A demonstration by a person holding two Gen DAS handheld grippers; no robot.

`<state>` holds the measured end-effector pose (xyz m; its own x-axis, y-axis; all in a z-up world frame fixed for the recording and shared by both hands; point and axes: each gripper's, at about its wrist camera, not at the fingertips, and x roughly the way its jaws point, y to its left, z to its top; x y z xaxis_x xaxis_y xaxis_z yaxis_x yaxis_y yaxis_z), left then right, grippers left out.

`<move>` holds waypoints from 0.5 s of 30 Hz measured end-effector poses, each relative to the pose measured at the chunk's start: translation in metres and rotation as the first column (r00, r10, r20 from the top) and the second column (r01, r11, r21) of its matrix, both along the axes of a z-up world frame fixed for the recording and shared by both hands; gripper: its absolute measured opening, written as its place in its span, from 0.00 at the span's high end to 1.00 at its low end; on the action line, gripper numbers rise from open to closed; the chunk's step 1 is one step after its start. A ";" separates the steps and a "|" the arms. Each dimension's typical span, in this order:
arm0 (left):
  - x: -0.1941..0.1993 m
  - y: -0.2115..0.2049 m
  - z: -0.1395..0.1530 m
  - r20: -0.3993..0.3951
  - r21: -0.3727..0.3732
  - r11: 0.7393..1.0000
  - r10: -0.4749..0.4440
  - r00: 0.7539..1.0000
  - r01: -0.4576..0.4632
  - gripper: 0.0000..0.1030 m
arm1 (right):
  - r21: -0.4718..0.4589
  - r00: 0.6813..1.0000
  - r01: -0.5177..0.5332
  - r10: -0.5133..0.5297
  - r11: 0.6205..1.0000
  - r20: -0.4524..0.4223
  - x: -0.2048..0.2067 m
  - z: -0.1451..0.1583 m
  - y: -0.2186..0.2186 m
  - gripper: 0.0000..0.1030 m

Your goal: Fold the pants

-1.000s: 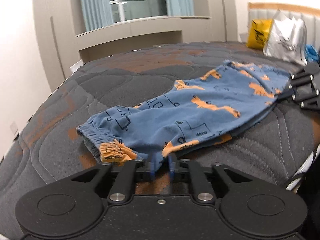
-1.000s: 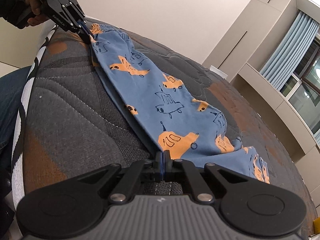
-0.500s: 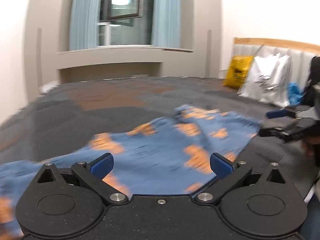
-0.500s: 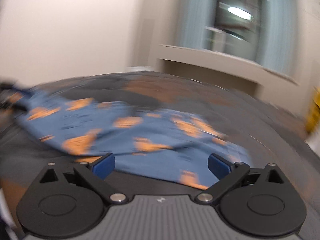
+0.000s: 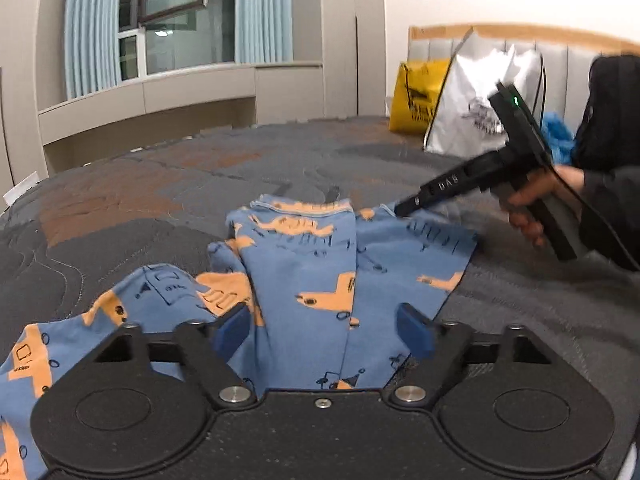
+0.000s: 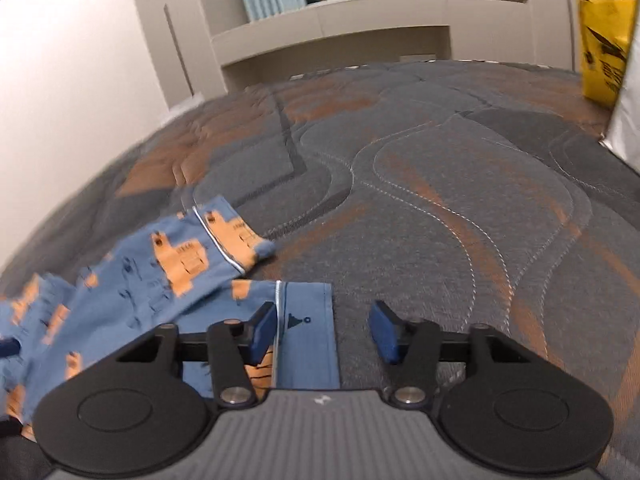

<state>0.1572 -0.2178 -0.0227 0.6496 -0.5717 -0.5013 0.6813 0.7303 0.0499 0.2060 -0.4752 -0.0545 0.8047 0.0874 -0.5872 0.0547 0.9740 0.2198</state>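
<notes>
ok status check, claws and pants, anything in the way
Left claw open, over the pants. Right claw open, at a leg cuff. Pants rumpled on the bed, not folded. Bags by the headboard, well clear.

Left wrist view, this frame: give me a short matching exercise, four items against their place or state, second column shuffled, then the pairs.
Column one:
1. pants
2. yellow bag
3. left gripper
4. right gripper

Column two:
A. open, low over the blue fabric
B. far side of the bed, by the headboard, next to the white bag
C. lying rumpled on the quilted bed cover
D. tip at the far edge of the fabric, held by a hand

Pairs: 1-C, 2-B, 3-A, 4-D
</notes>
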 end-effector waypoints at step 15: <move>0.003 0.011 -0.002 -0.052 0.055 0.998 -0.001 0.999 0.004 0.58 | -0.228 0.999 -0.012 0.018 0.974 0.026 0.016 0.010 0.026 0.38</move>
